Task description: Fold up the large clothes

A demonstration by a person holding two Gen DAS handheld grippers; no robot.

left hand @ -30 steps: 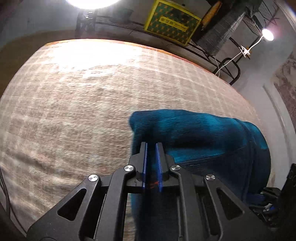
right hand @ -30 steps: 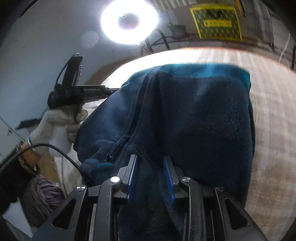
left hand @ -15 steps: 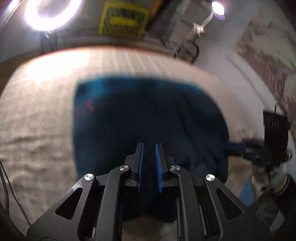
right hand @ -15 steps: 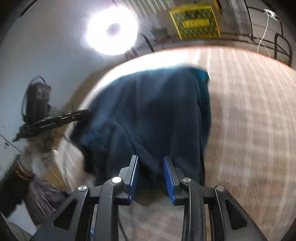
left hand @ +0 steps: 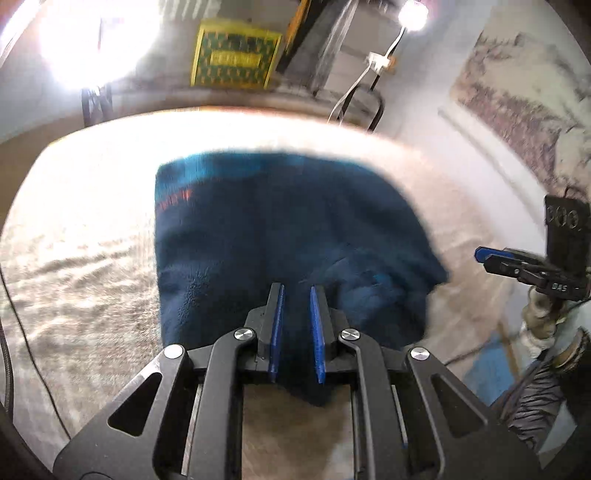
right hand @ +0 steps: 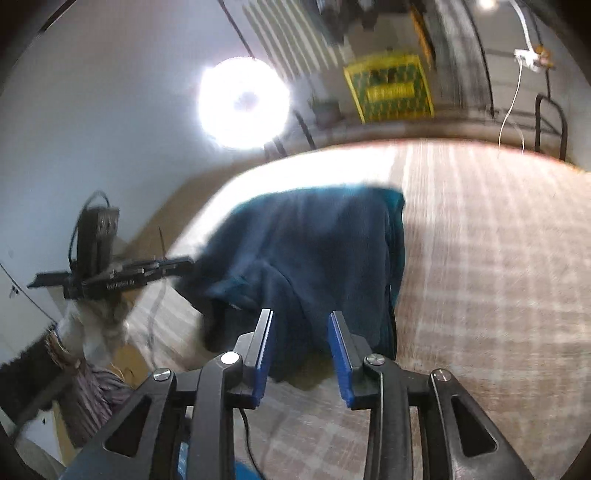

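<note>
Two grippers are in view, one in each gloved hand. The left gripper (left hand: 295,288) has its jaws nearly together, pinching the near edge of the fleece (left hand: 277,221). Dark cloth fills the narrow slot between its pads (left hand: 277,325). In the right wrist view, a corner of the fleece is drawn out to this gripper's tip. The left hand (right hand: 96,321) sits below it.

The right gripper (right hand: 301,314) has its jaws spread and opening, with nothing between them. The fleece lies past its tips, lower down on the bed. From the left wrist view this gripper stands off to the right, clear of the cloth, above the right hand (left hand: 539,317).

There is one fleece, dark blue and folded over on itself into a rough rectangle. It lies on the bed (right hand: 480,258), towards the side where the left gripper is. Its long axis runs away from both cameras, from the near edge towards the bed's far edge. A teal band crosses the far end, and a small orange mark shows near the far left corner. The near end is bunched and uneven, and the far end is flat and square.

Beyond the bed are two lights, a ring light (right hand: 243,103) and a small bulb (left hand: 413,14). One yellow-green box (left hand: 236,59) stands between them.
</note>
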